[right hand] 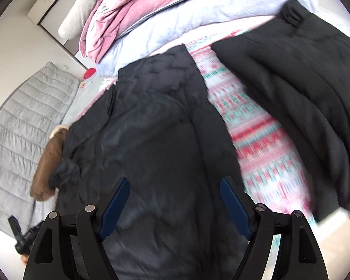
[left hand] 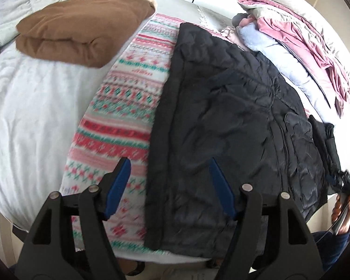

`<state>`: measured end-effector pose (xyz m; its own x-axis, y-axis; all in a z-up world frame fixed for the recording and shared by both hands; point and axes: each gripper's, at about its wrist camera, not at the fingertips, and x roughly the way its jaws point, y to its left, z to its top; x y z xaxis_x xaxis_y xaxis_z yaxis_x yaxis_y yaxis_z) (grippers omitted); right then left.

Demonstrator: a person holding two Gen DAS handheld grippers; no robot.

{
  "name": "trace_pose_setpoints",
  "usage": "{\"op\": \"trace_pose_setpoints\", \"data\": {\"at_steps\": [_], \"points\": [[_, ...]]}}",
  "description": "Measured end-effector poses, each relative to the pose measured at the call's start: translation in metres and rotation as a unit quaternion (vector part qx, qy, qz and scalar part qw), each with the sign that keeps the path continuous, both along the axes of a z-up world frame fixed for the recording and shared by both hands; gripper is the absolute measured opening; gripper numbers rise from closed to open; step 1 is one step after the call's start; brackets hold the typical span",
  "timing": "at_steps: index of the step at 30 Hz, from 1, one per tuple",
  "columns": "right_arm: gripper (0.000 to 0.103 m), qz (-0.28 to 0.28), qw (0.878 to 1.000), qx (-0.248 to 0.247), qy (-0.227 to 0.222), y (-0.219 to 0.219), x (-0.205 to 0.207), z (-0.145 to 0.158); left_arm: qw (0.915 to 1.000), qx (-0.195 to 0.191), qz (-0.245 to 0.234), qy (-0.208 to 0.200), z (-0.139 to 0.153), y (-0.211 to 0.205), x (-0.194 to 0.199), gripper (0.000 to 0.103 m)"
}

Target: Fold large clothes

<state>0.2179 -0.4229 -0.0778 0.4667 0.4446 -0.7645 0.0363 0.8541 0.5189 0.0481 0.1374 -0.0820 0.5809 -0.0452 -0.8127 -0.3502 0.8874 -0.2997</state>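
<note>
1. The black quilted jacket lies spread flat on the patterned fleece blanket, which covers the middle of the bed; its puffy stitched panels catch a dull sheen.
2. The left gripper hangs above the jacket's near left edge, its blue-padded fingers spread wide with nothing between them. One finger is over the blanket, the other over the jacket.
3. The right gripper hovers over the jacket's body, jaws likewise wide apart and empty.
4. Only the left wrist view shows the folded brown garment as a thick, soft, rounded bundle on the white quilt. The right wrist view shows just a sliver of it, with a pale fur trim, beside the jacket.
5. Only the right wrist view shows a second black garment, folded and matte, lying on the blanket to the right of the jacket, apart from it.
6. Beyond the jacket, both views show a heap of pink velvety fabric on pale lilac fleece.
7. The blanket has red, green and white bands, blurred in the right wrist view.
</note>
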Motion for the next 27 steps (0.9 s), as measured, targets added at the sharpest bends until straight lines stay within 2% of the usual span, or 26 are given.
{"op": "trace_pose_setpoints", "data": {"at_steps": [6,10,15,20,24,27], "points": [[0.081,-0.069,0.996,0.045,0.025,-0.037,-0.053,-0.027,0.9991,-0.036,0.005,0.019,-0.018,0.004,-0.015,0.07],[0.078,-0.09,0.99,0.104,0.032,-0.051,-0.063,-0.036,0.9989,-0.043,0.002,0.019,-0.024,0.003,-0.021,0.07],[0.043,-0.097,0.988,0.112,0.053,-0.051,-0.064,-0.046,0.9968,-0.079,0.004,0.013,-0.033,0.0,-0.028,0.07],[0.041,-0.086,0.984,0.137,0.074,-0.046,-0.066,-0.059,0.9961,-0.087,0.001,0.011,-0.041,-0.005,-0.031,0.069],[0.041,-0.086,0.984,0.139,0.076,-0.045,-0.068,-0.062,0.9972,-0.072,-0.008,0.018,-0.046,-0.015,-0.03,0.062],[0.041,-0.081,0.984,0.138,0.074,-0.043,-0.069,-0.063,0.9979,-0.06,-0.013,0.019,-0.046,-0.021,-0.03,0.049]]}}
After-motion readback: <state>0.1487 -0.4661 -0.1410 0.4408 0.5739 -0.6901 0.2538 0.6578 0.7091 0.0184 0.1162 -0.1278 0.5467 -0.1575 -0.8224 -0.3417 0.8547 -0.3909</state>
